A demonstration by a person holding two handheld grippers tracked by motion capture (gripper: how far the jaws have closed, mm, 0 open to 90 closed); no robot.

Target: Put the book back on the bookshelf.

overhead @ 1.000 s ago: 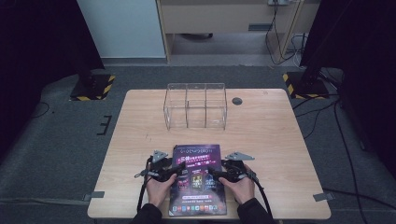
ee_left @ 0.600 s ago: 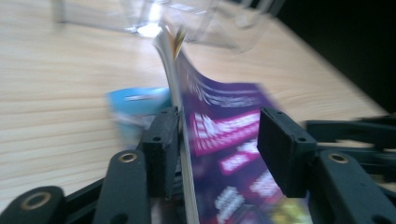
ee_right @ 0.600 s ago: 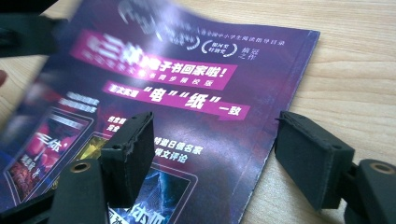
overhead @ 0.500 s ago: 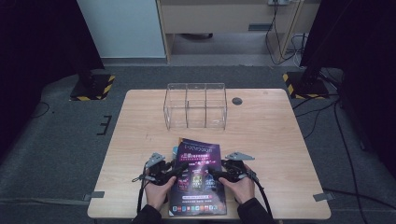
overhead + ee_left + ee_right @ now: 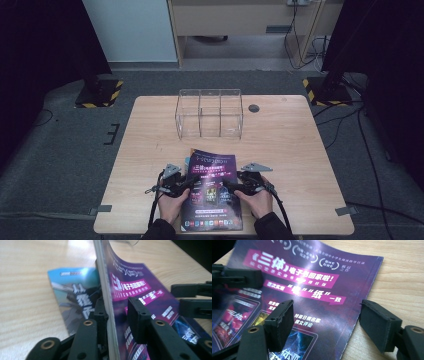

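Note:
A purple-covered magazine (image 5: 212, 192) lies at the table's near edge between my two grippers. Its left edge (image 5: 106, 290) is lifted and stands between the jaws of my left gripper (image 5: 117, 312), which have just been closing; one pad lies against the underside, while the other shows a small gap to the cover. A blue booklet (image 5: 72, 297) lies flat underneath it. My right gripper (image 5: 327, 322) is open and straddles the magazine's right edge (image 5: 362, 302), one jaw over the cover and one over bare wood.
A clear acrylic box (image 5: 209, 114) with three compartments stands at the middle of the wooden table (image 5: 300, 145). A small black disc (image 5: 254, 108) sits to its right. Dark floor and stand bases surround the table.
The magazine lay flat before; its left side has since risen and its top has skewed. The left gripper's jaws have narrowed around that edge. The right gripper has stayed put.

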